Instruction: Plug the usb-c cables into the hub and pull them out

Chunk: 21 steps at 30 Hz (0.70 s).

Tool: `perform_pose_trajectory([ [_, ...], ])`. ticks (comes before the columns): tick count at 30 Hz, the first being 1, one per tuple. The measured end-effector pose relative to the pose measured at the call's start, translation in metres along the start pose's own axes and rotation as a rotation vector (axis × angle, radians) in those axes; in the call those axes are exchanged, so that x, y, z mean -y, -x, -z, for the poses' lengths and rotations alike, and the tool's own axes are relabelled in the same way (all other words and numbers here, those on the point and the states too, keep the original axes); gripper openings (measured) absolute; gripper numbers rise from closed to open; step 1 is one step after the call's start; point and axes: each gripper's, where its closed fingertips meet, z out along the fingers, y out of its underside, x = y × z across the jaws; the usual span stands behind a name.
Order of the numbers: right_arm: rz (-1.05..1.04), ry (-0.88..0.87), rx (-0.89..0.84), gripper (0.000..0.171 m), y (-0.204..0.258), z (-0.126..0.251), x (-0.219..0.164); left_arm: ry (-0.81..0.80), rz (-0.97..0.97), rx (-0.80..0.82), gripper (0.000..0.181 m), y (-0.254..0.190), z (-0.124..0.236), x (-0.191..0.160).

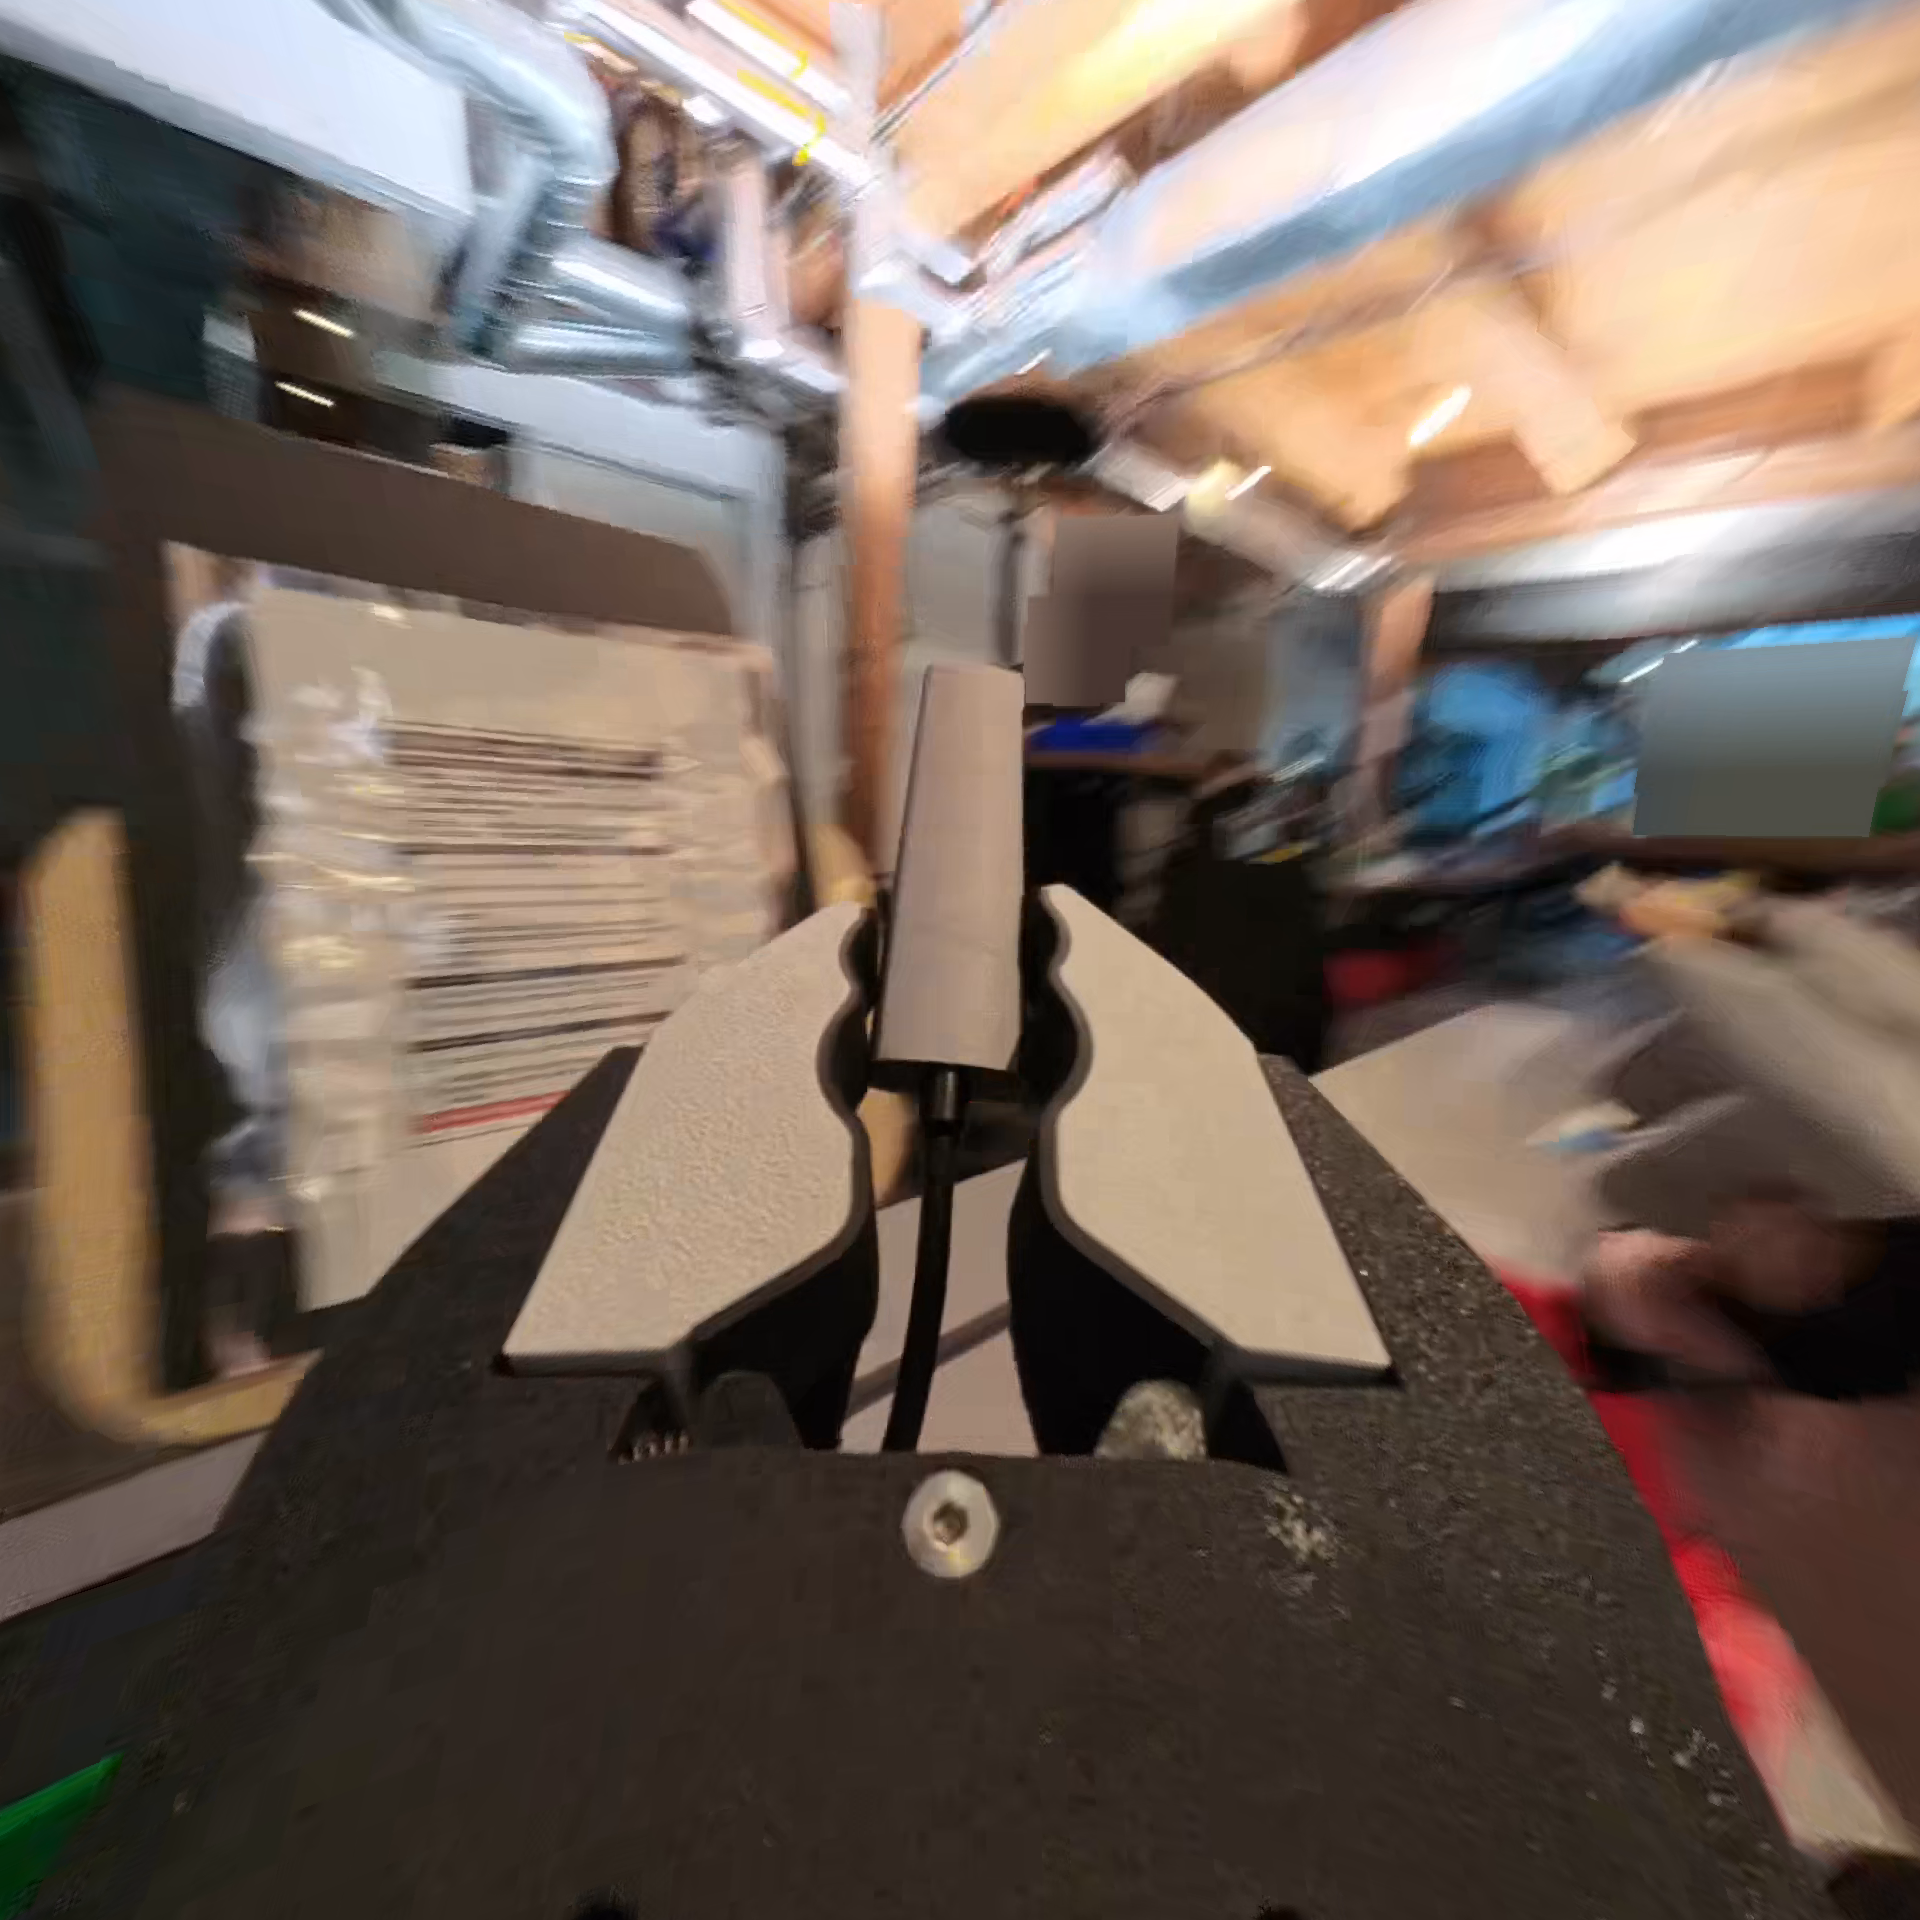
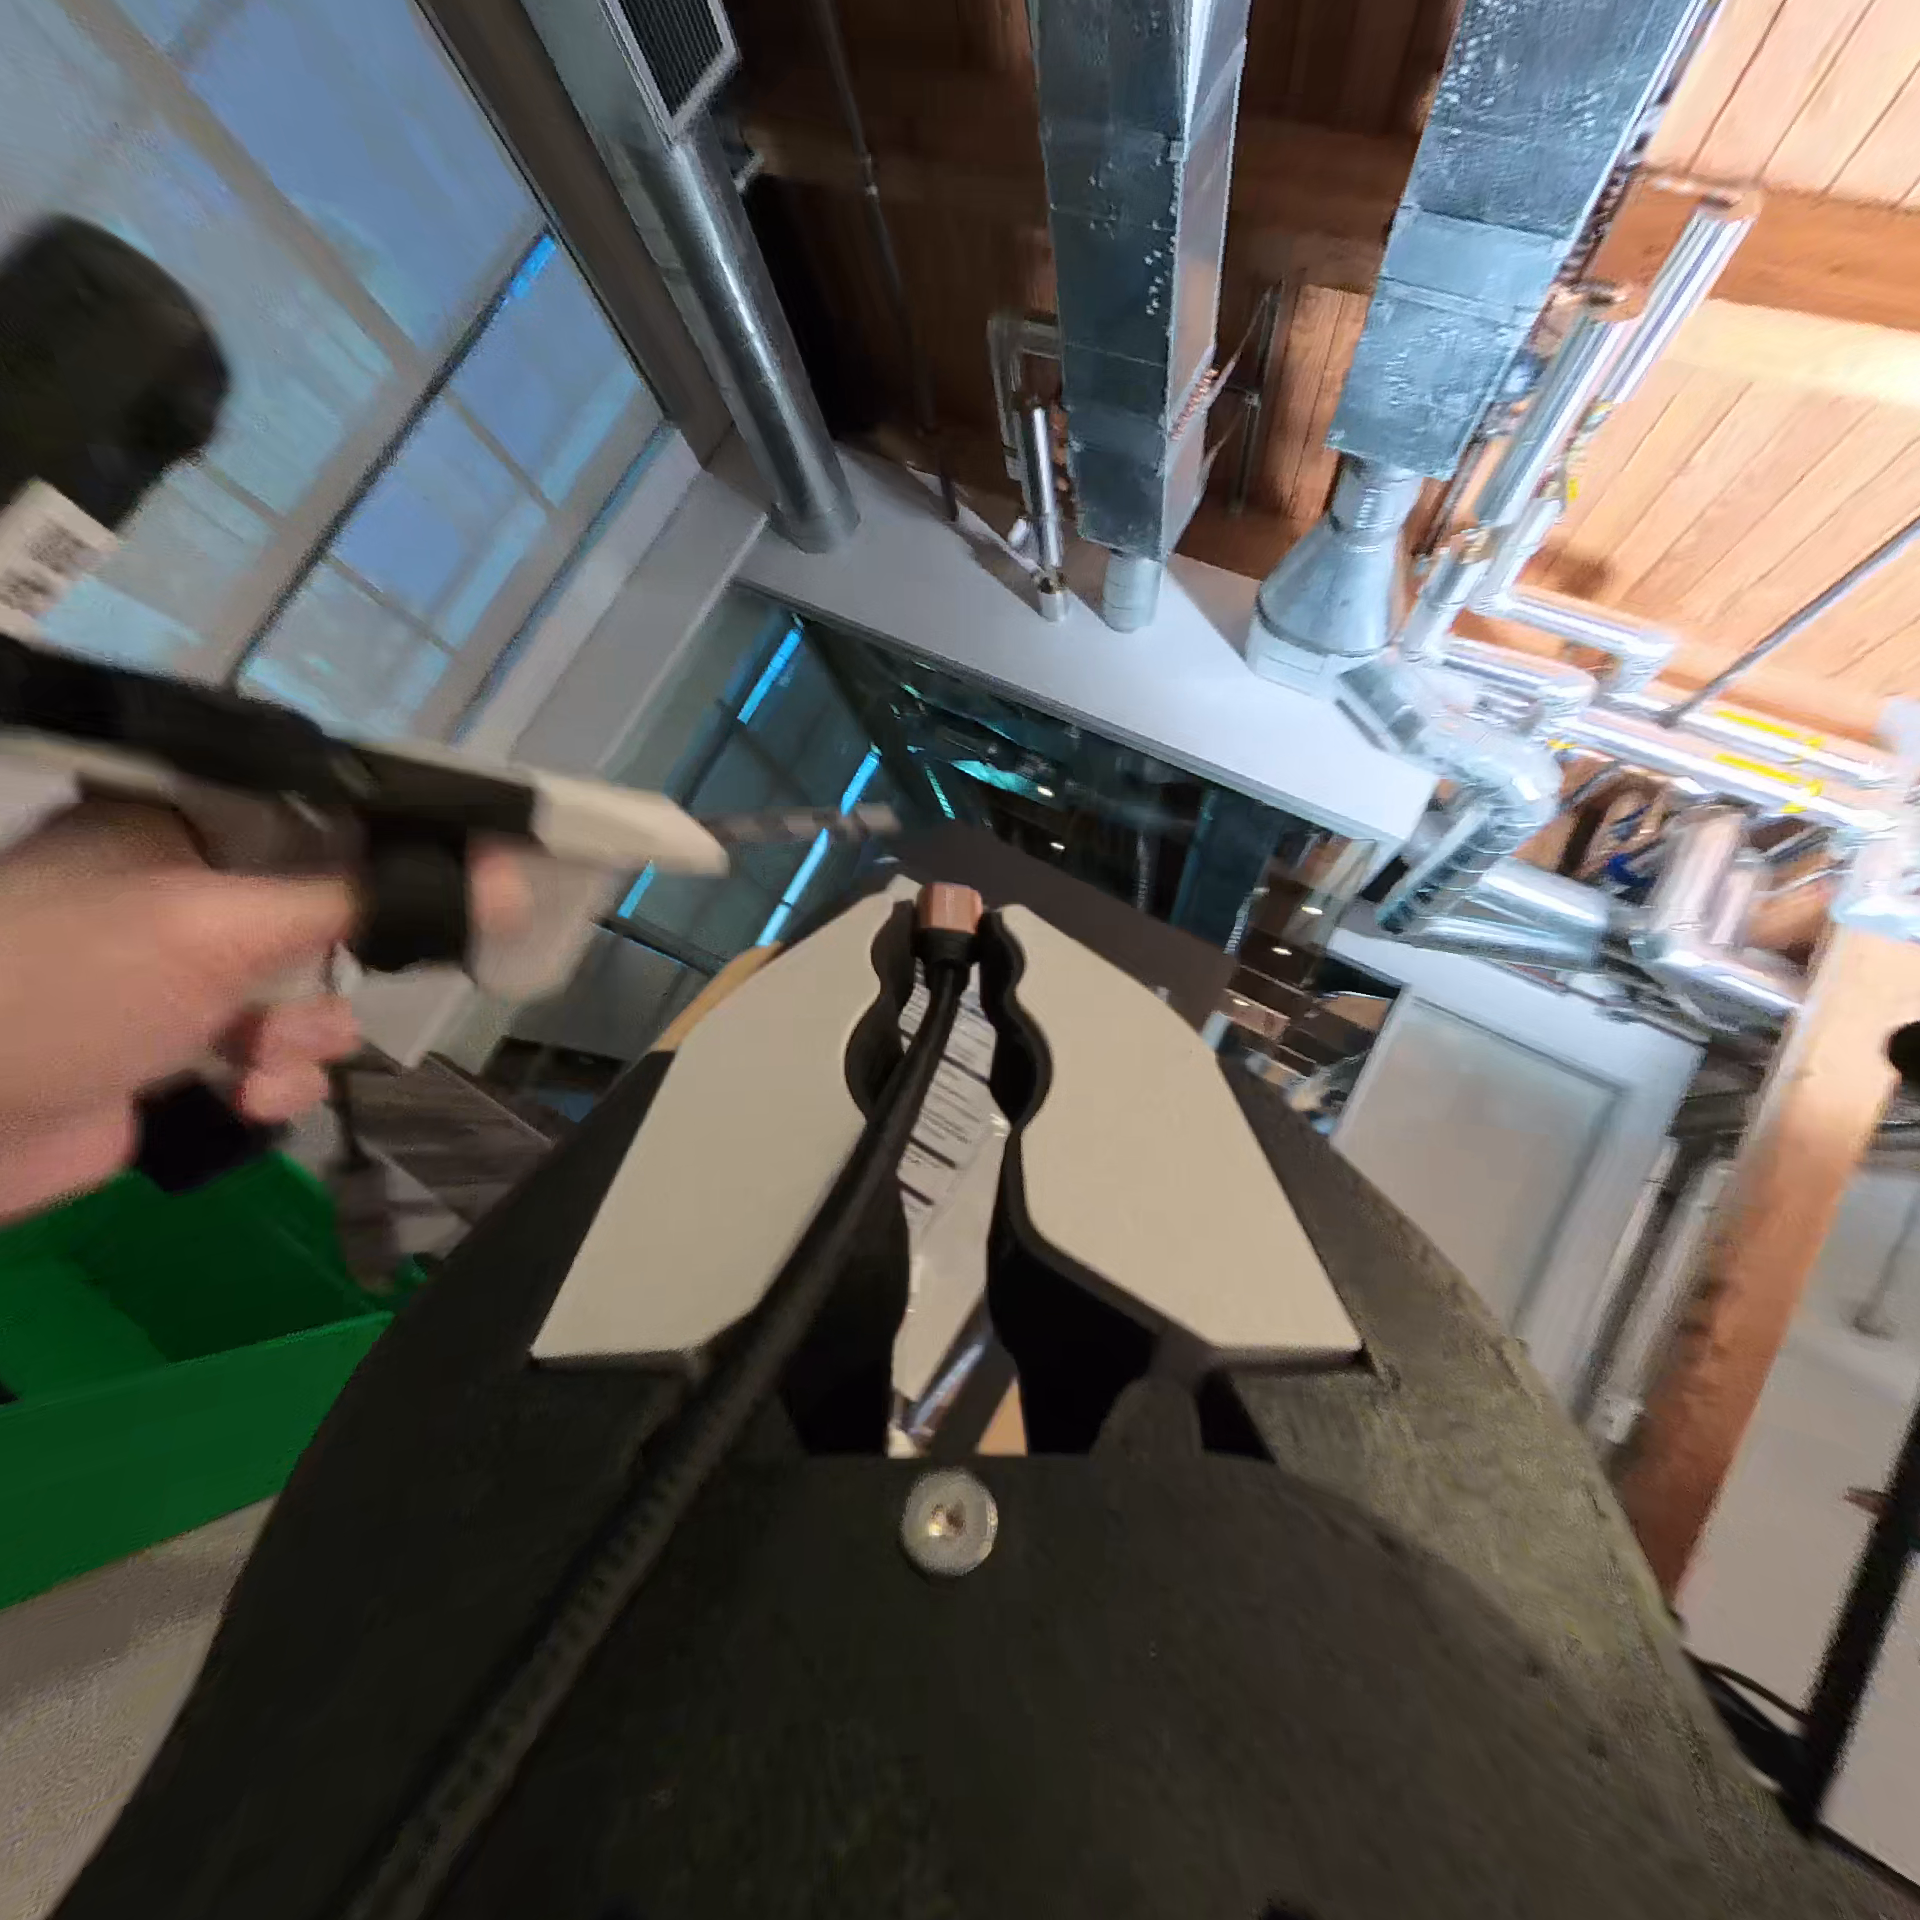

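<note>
Green bin lower left in right wrist view, no readable writing on it. Left gripper clamped narrow on grey hub, held upright, its black lead hanging below. Right gripper pinched on black usb-c cable just behind copper plug, aloft, apart from hub.

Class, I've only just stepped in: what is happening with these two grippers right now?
A person holds a gripper in each hand, both raised off the table. The left gripper is clamped on the grey hub, whose black lead trails back between the fingers. The right gripper grips a black usb-c cable just behind its copper-coloured plug. In the right wrist view the hub is apart from the plug: not plugged in.
</note>
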Motion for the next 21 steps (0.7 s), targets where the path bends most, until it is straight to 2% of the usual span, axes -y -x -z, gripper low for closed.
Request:
perform_pose_trajectory([
  [2,-0.069,0.012,0.028,0.014,-0.003,-0.003,-0.006,-0.083,0.218,-0.204,0.025,0.002,0.017,0.027],
  [4,-0.120,0.053,0.073,0.013,-0.006,-0.007,-0.017,-0.027,0.197,-0.255,0.026,-0.005,0.017,0.026],
  [6,-0.151,0.206,0.184,0.014,-0.007,-0.013,-0.039,0.048,0.175,-0.342,0.026,-0.028,0.013,0.020],
  [8,-0.096,0.459,0.223,0.013,-0.026,-0.006,-0.075,0.073,0.166,-0.439,0.026,-0.053,0.013,0.019],
  [9,-0.023,0.641,0.215,0.014,-0.042,0.007,-0.098,0.089,0.152,-0.463,0.026,-0.062,0.013,0.017],
  [11,0.204,0.878,0.056,0.014,-0.098,0.040,-0.122,0.140,0.114,-0.469,0.026,-0.070,0.011,0.009],
  [12,0.230,1.022,0.065,0.014,-0.111,0.062,-0.136,0.166,0.105,-0.474,0.026,-0.073,0.010,0.006],
  [14,0.145,1.369,0.063,0.014,-0.131,0.119,-0.171,0.226,0.103,-0.513,0.026,-0.082,0.011,-0.002],
  [18,0.030,1.689,0.011,0.014,-0.157,0.187,-0.221,0.309,0.073,-0.534,0.026,-0.091,0.009,-0.016],
  [21,-0.130,1.874,0.048,0.014,-0.148,0.228,-0.248,0.362,0.035,-0.535,0.026,-0.094,0.009,-0.024],
])
